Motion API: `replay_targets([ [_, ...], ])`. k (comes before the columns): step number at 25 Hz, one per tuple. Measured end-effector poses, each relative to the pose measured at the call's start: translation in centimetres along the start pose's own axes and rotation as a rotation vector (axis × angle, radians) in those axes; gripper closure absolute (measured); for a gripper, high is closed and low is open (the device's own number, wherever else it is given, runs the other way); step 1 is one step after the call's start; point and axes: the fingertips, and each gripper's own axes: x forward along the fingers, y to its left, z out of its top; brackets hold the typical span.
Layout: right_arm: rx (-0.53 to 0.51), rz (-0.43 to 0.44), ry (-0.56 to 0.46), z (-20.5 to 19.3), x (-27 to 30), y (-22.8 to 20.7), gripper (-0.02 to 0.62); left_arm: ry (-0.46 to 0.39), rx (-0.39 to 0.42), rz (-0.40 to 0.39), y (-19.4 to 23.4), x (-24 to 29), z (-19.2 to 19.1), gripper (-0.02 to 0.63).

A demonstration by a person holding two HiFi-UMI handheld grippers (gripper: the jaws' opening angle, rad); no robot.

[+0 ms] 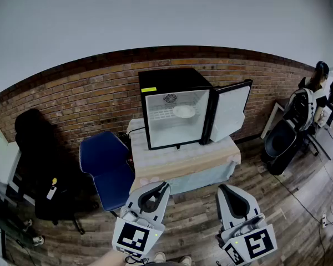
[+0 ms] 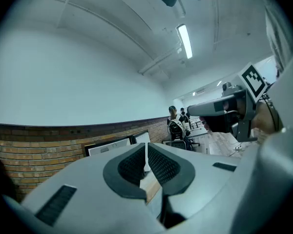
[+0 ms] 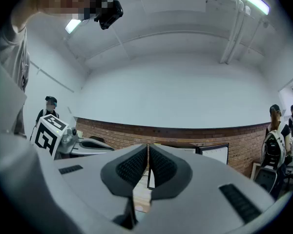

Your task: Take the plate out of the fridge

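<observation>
A small black fridge (image 1: 172, 82) stands on a low table, its door (image 1: 231, 111) swung open to the right. On the wire shelf inside lies a white plate (image 1: 184, 111). My left gripper (image 1: 158, 188) and right gripper (image 1: 224, 189) hover low in the head view, well short of the table, both shut with nothing between the jaws. In the left gripper view the left gripper (image 2: 146, 156) points toward the fridge (image 2: 107, 145). The right gripper (image 3: 148, 156) likewise shows its jaws together, with the fridge door (image 3: 215, 153) beyond them.
The table (image 1: 180, 160) carries a pale cloth. A blue chair (image 1: 104, 165) stands left of it and a black office chair (image 1: 36, 148) farther left. A brick wall (image 1: 83, 98) runs behind. A person with a backpack (image 1: 311, 101) sits at the far right, near a black stroller-like seat (image 1: 283, 143).
</observation>
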Motion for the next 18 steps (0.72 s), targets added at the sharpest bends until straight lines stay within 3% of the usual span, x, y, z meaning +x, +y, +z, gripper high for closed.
replay_targets([
  [4, 0.021, -0.008, -0.018, 0.3, -0.3, -0.6, 0.563, 0.019, -0.034, 0.006, -0.2, 0.0, 0.2, 0.578],
  [8, 0.024, -0.005, -0.011, 0.2, 0.0, -0.8, 0.563, 0.011, 0.000, 0.003, 0.0, 0.2, 0.4, 0.578],
  [18, 0.035, 0.003, 0.002, -0.6, -0.4, -1.9, 0.563, 0.029, -0.008, 0.009, -0.9, 1.1, 0.3, 0.578],
])
